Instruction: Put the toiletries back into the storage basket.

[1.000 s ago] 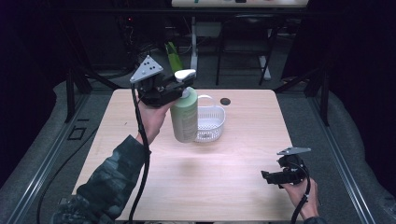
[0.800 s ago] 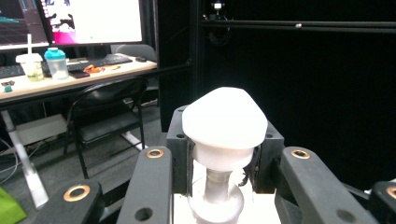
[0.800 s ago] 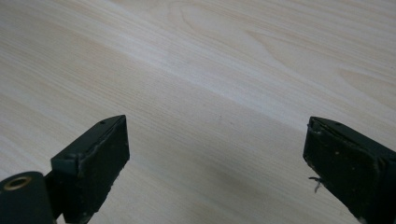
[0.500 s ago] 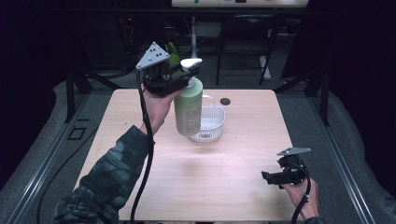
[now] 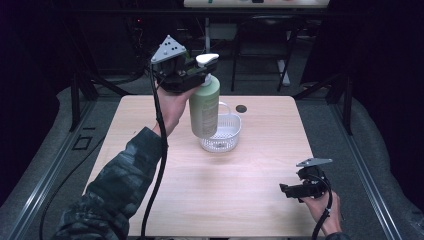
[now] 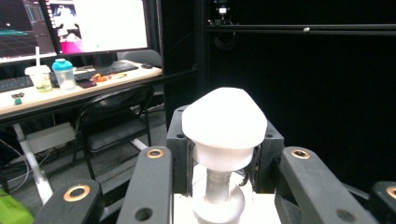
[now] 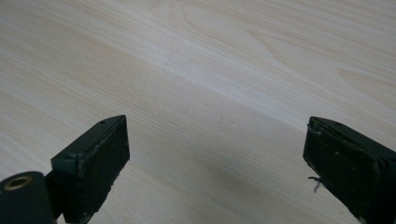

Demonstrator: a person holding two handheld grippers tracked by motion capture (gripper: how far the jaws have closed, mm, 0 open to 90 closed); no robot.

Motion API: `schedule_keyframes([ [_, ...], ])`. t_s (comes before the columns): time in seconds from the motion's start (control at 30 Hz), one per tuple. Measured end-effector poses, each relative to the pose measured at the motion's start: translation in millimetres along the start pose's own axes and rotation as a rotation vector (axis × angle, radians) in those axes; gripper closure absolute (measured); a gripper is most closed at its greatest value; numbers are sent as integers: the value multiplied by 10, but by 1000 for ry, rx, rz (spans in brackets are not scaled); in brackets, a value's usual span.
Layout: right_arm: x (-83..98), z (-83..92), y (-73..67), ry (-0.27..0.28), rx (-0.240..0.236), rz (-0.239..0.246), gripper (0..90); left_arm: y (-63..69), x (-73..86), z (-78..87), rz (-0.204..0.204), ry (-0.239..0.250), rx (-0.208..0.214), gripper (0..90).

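Above the basket [image 5: 221, 136], the left gripper [image 5: 192, 80] clamps the pump bottle [image 5: 204, 105]; the right gripper [image 7: 215, 158] gapes empty.

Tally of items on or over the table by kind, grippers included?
Pump bottle: 1
Basket: 1
Small dark disc: 1
Grippers: 2, left gripper and right gripper
Total: 5
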State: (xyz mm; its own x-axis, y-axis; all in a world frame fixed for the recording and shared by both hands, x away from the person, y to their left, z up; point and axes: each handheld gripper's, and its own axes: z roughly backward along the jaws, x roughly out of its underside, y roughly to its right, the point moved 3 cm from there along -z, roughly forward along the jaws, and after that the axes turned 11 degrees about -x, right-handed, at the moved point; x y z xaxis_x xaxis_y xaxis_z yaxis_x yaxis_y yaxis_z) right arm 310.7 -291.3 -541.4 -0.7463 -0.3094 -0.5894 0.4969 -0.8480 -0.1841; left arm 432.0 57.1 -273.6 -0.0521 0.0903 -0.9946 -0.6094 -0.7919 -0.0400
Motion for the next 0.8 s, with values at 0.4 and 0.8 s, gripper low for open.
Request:
schedule_keyframes([
  [0.4, 0, 9, -4, 2, -2, -1, 67, 13, -68, -191, -4, -11, -13, 670],
  [0.8, 0, 14, -5, 4, -4, 2, 67, 45, -81, -382, 5, -23, -16, 670],
])
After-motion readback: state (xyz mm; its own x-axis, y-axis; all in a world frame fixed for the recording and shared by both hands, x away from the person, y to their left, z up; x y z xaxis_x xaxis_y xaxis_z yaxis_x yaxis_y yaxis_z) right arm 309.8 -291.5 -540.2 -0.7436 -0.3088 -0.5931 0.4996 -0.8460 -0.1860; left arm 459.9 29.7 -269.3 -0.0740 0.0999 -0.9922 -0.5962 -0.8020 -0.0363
